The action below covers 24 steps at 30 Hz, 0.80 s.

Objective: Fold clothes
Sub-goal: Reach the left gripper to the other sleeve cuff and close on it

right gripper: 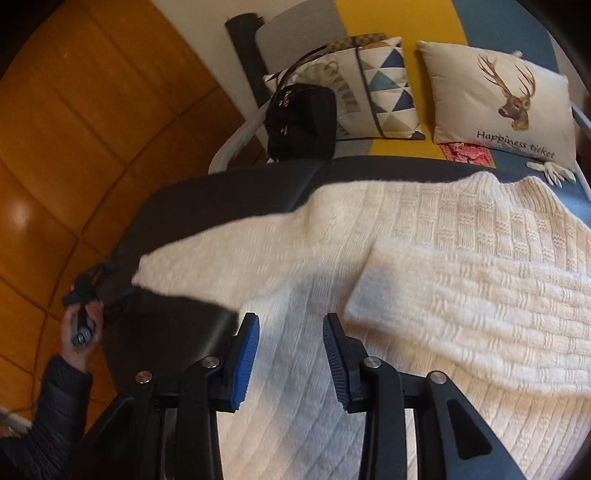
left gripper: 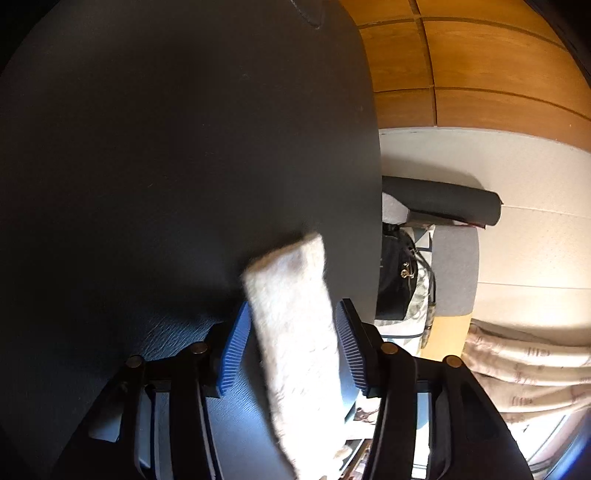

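A cream knitted sweater [right gripper: 424,229] lies spread on the dark table [right gripper: 192,199]. One sleeve [right gripper: 472,314] is folded across its body. The other sleeve [right gripper: 221,254] stretches out to the left, toward my left gripper [right gripper: 107,291], which a hand [right gripper: 79,332] holds at the table's left edge. In the left wrist view that sleeve's cuff [left gripper: 291,295] runs between the blue pads [left gripper: 234,347] of the left gripper [left gripper: 293,306], with gaps showing along both sides. My right gripper [right gripper: 291,321] hangs open above the sweater's lower body, with nothing between its pads.
Behind the table stands a sofa [right gripper: 395,22] with a triangle-pattern cushion [right gripper: 384,92], a deer cushion [right gripper: 498,99], a black handbag [right gripper: 301,122] and a red cloth [right gripper: 467,151]. A dark roll [left gripper: 443,199] lies beside it. Wooden floor [right gripper: 74,147] lies past the table's left edge.
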Motion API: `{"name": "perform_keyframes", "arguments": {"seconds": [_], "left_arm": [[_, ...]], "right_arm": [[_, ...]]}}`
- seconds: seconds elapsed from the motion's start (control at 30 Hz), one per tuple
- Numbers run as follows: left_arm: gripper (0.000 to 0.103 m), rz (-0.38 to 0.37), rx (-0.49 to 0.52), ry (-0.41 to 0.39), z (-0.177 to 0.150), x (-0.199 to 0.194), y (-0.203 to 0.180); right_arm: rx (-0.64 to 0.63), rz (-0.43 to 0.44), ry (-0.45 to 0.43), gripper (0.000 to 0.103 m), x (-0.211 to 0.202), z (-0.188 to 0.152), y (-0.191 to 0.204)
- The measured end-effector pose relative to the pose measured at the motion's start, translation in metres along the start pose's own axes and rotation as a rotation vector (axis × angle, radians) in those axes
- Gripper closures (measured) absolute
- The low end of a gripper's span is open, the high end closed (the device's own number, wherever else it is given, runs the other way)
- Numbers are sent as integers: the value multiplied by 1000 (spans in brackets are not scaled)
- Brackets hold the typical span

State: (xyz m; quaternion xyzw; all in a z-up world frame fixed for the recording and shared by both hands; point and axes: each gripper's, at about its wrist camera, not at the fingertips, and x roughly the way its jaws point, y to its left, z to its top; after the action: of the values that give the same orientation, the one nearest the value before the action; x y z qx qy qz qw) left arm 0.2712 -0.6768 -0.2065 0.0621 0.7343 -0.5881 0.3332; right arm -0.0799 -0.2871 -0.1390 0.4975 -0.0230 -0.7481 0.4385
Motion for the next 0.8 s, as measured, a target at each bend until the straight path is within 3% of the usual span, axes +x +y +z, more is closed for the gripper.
{"name": "perform_keyframes", "arguments": {"seconds": [0.3, 0.43, 0.6, 0.8], "left_arm": [[46, -19, -39, -29, -1, 10, -1], [48, 14, -37, -39, 0, 14, -6], [51, 51, -70, -39, 2, 14, -8], [56, 42, -129, -24, 6, 15, -1]], "right_arm": [[214, 19, -42, 67, 11, 15, -46], [290, 11, -63, 67, 14, 18, -61], [295, 8, -56, 67, 16, 14, -61], [269, 4, -44, 67, 20, 8, -55]]}}
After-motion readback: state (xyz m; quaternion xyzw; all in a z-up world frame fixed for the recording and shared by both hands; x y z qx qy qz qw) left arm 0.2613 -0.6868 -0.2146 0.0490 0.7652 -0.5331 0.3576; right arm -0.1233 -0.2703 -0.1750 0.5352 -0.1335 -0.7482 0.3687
